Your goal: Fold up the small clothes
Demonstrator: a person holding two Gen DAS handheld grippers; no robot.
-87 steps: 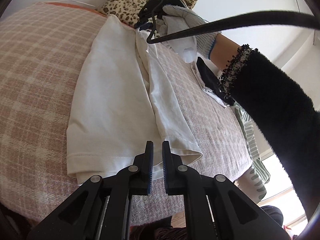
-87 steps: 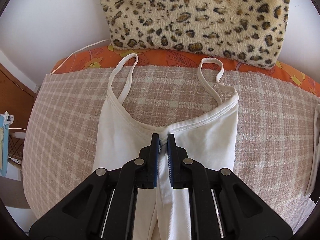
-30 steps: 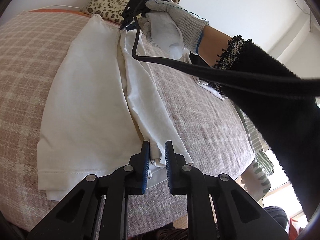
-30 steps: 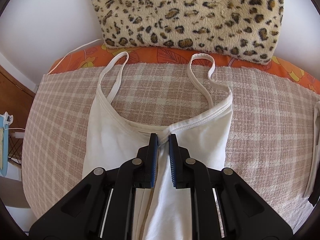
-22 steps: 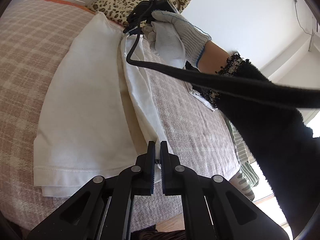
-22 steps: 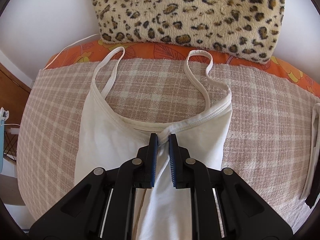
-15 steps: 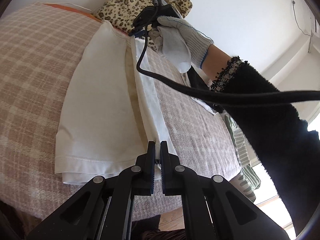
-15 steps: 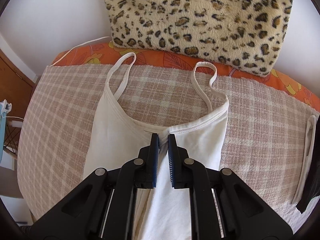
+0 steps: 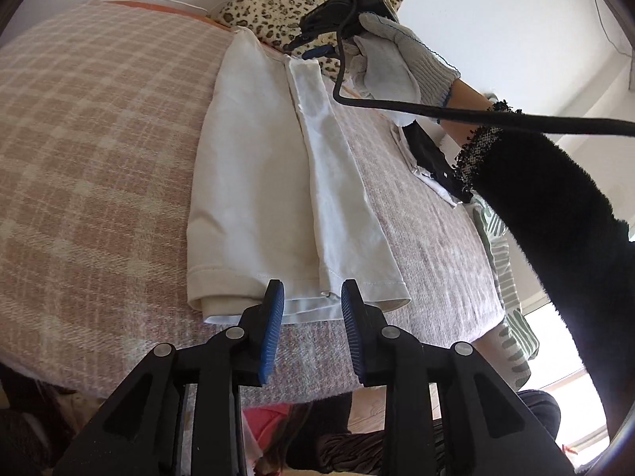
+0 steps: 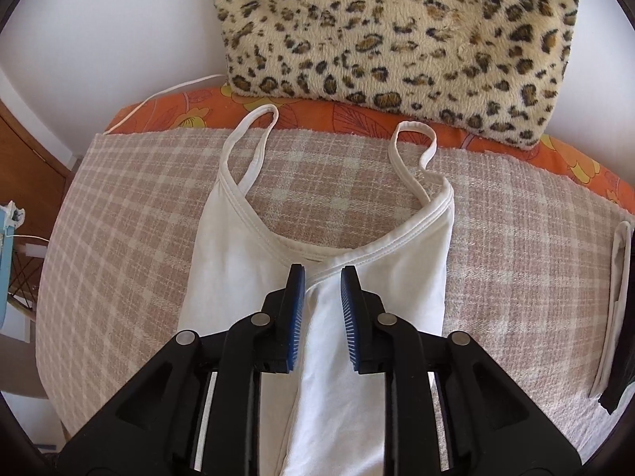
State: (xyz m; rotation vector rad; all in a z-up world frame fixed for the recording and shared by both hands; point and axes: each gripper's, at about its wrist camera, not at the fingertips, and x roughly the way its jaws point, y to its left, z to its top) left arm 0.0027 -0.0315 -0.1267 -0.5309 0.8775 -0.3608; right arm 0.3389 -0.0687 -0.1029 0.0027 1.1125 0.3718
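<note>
A white strappy top (image 9: 254, 166) lies flat on the plaid blanket (image 9: 99, 139), its right side folded over as a long flap (image 9: 341, 198). My left gripper (image 9: 311, 301) stands at the bottom hem with its jaws opening; the flap's hem corner lies between the blue pads, untouched. In the right wrist view the top (image 10: 222, 277) shows both thin straps. My right gripper (image 10: 322, 277) is at the neckline, jaws opening, the folded edge lying loose between them. A gloved hand (image 9: 397, 63) holds that gripper (image 9: 313, 49).
A leopard-print pillow (image 10: 397, 39) leans on the wall behind an orange floral sheet (image 10: 178, 111). Folded black and white clothes (image 9: 432, 158) lie at the blanket's right edge, with a striped cloth (image 9: 512, 277) beyond. A black cable (image 9: 476, 113) and black sleeve (image 9: 555, 206) cross the right side.
Both grippers were shut on the flap's edge, at hem and neckline. Now both sets of jaws stand apart and the flap rests flat on the top.
</note>
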